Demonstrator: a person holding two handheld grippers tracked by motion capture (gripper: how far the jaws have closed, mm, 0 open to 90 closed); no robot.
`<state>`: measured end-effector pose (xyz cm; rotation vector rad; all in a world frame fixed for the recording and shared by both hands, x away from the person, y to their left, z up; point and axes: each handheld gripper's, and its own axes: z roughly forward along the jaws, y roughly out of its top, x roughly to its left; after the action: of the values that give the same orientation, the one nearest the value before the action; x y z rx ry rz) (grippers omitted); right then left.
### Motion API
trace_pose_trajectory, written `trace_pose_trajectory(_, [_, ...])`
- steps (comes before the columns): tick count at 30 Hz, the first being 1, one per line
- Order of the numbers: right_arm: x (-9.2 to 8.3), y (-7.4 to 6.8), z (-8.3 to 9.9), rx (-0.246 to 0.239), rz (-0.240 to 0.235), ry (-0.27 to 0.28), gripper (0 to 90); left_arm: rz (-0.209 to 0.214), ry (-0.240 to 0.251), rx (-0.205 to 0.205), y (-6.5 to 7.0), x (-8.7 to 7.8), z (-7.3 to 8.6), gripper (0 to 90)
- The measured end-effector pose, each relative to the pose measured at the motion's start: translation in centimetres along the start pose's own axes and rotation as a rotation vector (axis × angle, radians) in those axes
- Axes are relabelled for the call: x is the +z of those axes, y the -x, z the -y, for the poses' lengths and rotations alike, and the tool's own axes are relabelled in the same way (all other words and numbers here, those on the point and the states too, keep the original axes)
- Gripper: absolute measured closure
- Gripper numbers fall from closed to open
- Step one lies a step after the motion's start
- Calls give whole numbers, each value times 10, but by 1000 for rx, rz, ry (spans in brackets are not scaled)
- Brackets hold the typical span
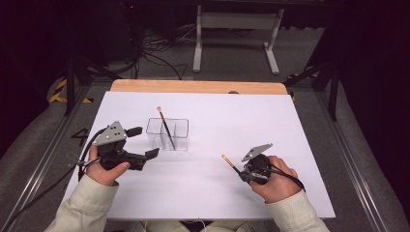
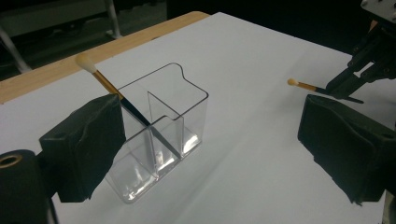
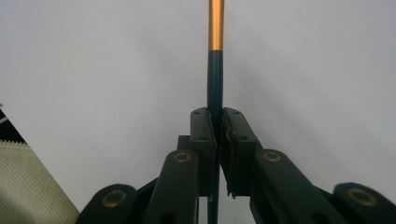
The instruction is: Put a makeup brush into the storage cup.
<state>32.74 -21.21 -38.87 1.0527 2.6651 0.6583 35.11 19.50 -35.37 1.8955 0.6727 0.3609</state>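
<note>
Two grippers flank the clear plastic divided organizer box [image 1: 168, 134], which holds one black-and-gold makeup brush [image 1: 165, 126]: just left of it the left gripper [image 1: 143, 142] gapes wide on nothing, while well to its right the right gripper [image 1: 243, 175] is clamped on a second black-and-gold makeup brush [image 1: 229, 163].

Brush [image 1: 164, 126] in organizer [image 1: 180, 135], left compartment
</note>
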Motion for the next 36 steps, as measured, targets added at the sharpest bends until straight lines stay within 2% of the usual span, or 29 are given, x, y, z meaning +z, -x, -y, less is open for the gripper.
trace_pose_trajectory(5, [-7,0,-3,-11,-13,99,841,14,19,-3,2,0,0,80])
trace_pose_trajectory(9, [-11,1,-4,-14,-35,147,841,25,19,13,2,0,1,81])
trace_pose_trajectory(13, [-14,3,-5,-15,-44,202,842,39,29,7,3,0,1,82])
trace_pose_trajectory(14, [-16,3,-5,-19,-48,227,841,40,31,19,3,-1,1,82])
trace_pose_trajectory(17, [-22,2,-7,-36,-55,301,841,43,40,13,4,-1,2,82])
trace_pose_trajectory(21, [-27,1,-8,-64,-52,371,841,53,50,8,3,-3,2,82])
trace_pose_trajectory(24, [-28,1,-9,-75,-48,394,841,65,60,12,3,-3,2,82])
trace_pose_trajectory(28, [-32,3,-8,-90,-52,464,841,83,76,17,4,-3,2,82])
trace_pose_trajectory(29, [-32,3,-8,-90,-52,464,841,83,76,17,4,-3,2,82])
trace_pose_trajectory(32, [-36,4,-7,-107,-71,542,841,94,83,16,4,-2,2,82])
trace_pose_trajectory(36, [-38,5,-6,-108,-84,606,841,107,93,14,5,-1,2,82])
